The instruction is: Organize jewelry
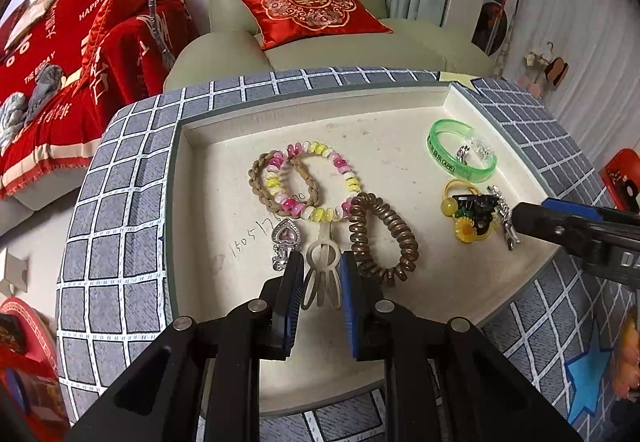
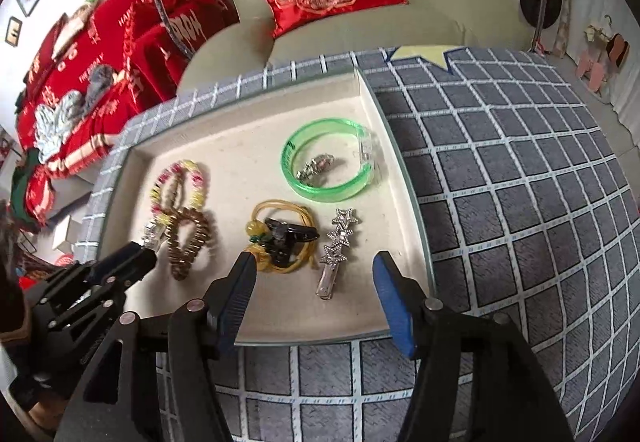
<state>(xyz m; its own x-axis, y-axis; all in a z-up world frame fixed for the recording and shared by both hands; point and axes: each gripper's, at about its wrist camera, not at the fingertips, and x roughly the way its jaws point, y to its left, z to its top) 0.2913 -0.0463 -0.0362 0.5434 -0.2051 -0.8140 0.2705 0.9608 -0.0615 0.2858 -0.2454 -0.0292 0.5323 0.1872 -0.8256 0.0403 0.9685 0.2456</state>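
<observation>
A cream tray (image 1: 384, 114) holds jewelry. My left gripper (image 1: 320, 266) is low over the tray with its pads on either side of a cream hair clip (image 1: 322, 278); whether they press it I cannot tell. Beside it lie a silver heart pendant (image 1: 285, 236), a bronze coil hair tie (image 1: 380, 238), a pink and yellow bead bracelet (image 1: 316, 178) and a braided brown band (image 1: 262, 182). My right gripper (image 2: 314, 268) is open and empty over the tray's front right, above a silver star hair clip (image 2: 336, 250). A green bangle (image 2: 328, 166) and a yellow tie with black clip (image 2: 284, 238) lie nearby.
The tray sits on a grey grid-patterned cushion (image 2: 520, 202). A green armchair with a red pillow (image 1: 312, 8) stands behind. A red-covered sofa (image 1: 72, 62) is at the left. A small silver piece (image 2: 316, 166) lies inside the bangle.
</observation>
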